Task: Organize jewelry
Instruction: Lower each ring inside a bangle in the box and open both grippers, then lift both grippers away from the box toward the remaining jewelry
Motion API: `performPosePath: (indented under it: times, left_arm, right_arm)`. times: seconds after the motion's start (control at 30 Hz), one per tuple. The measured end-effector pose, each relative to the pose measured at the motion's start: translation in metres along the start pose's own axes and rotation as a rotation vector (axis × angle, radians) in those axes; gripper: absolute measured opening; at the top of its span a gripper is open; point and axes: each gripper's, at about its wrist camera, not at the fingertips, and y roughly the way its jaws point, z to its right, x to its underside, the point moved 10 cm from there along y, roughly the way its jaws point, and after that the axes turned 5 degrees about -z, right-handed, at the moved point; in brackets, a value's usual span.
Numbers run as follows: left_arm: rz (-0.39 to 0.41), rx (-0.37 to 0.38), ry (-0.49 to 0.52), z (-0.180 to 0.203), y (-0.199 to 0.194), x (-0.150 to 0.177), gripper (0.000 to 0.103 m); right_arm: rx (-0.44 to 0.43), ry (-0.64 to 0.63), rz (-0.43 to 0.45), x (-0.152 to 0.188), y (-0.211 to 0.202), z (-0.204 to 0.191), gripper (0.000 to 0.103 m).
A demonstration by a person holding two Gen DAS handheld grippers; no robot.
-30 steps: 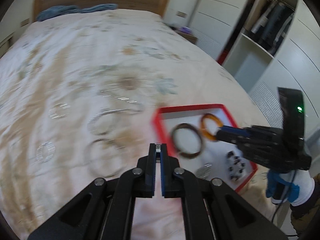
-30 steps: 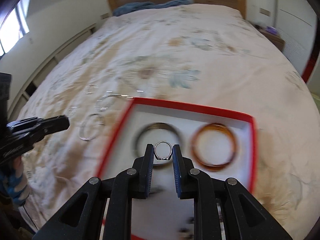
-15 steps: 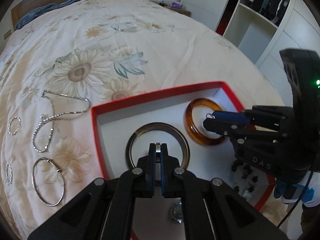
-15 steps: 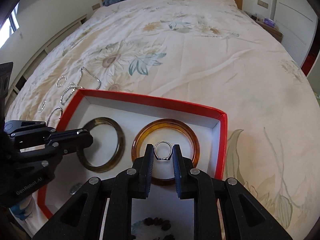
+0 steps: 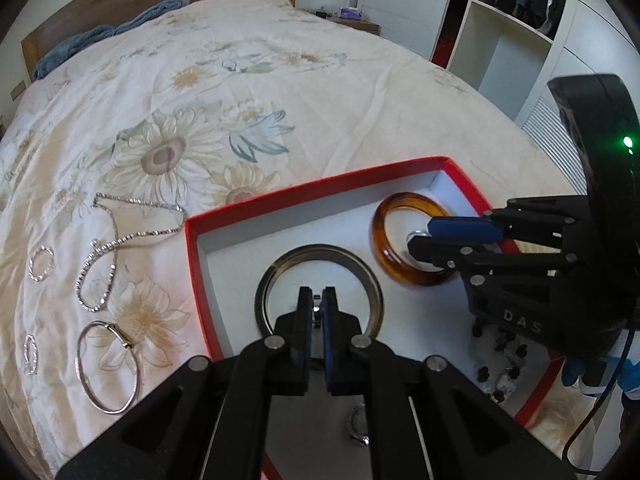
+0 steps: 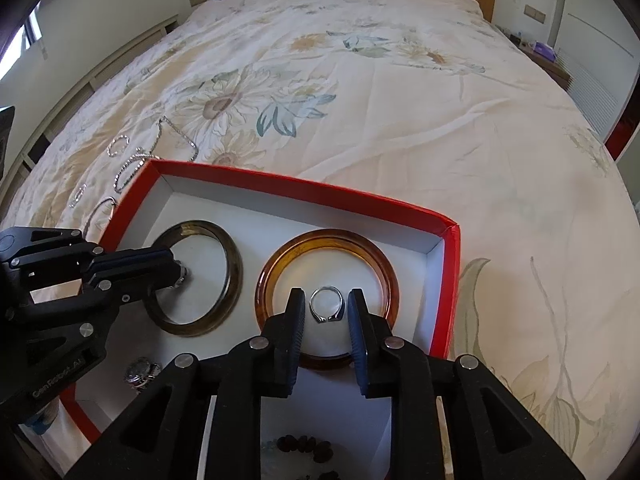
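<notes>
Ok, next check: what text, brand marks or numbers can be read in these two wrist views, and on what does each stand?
"DAS": raised letters on the right gripper body, seen from the left wrist; anything after them is hidden.
"GenRobot.AI": raised letters on the left gripper body, seen from the right wrist.
Red box, bangles, ring: no text seen.
Purple box on the nightstand: too small to read.

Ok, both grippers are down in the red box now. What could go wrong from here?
1. The right gripper has just been opening its jaws. The silver ring sits loose between them inside the amber bangle and might snag a pad on withdrawal.
2. The left gripper, pinching a small silver piece and just easing open, is inside the dark bangle; lifting out could knock it.
</notes>
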Motion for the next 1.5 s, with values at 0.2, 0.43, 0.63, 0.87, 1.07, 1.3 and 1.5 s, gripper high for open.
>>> performPosePath:
  times: [0.2,0.43,0.63,0.87,1.07,1.3,1.5]
  left_arm:
    - [0.044,-0.014,0.015,0.006,-0.031,-0.002,0.006]
    - [0.089,-0.019,0.015,0.003,-0.074,0.003,0.006]
    - [0.12,-0.041,0.001,-0.011,-0.107,0.014,0.006]
    - [0.155,-0.085,-0.014,-0.03,-0.141,0.028,0.007]
    - [0.184,-0.109,-0.035,-0.048,-0.166,0.042,0.018]
    - [0.2,-0.122,-0.075,-0.076,-0.184,0.059,0.018]
    - [0.185,-0.165,-0.167,-0.139,-0.186,0.095,0.018]
  right_arm:
    - [-0.006,0.042,0.058,-0.002,-0.028,-0.001,0.027]
    - [-0.012,0.073,0.105,0.003,-0.063,-0.011,0.031]
    - [-0.014,0.094,0.13,0.012,-0.086,-0.026,0.032]
    - [-0.01,0.1,0.157,0.017,-0.114,-0.047,0.033]
    - [-0.023,0.076,0.173,0.016,-0.129,-0.078,0.034]
    - [-0.044,0.023,0.177,0.008,-0.136,-0.122,0.034]
    - [-0.071,-0.032,0.176,-0.005,-0.133,-0.159,0.034]
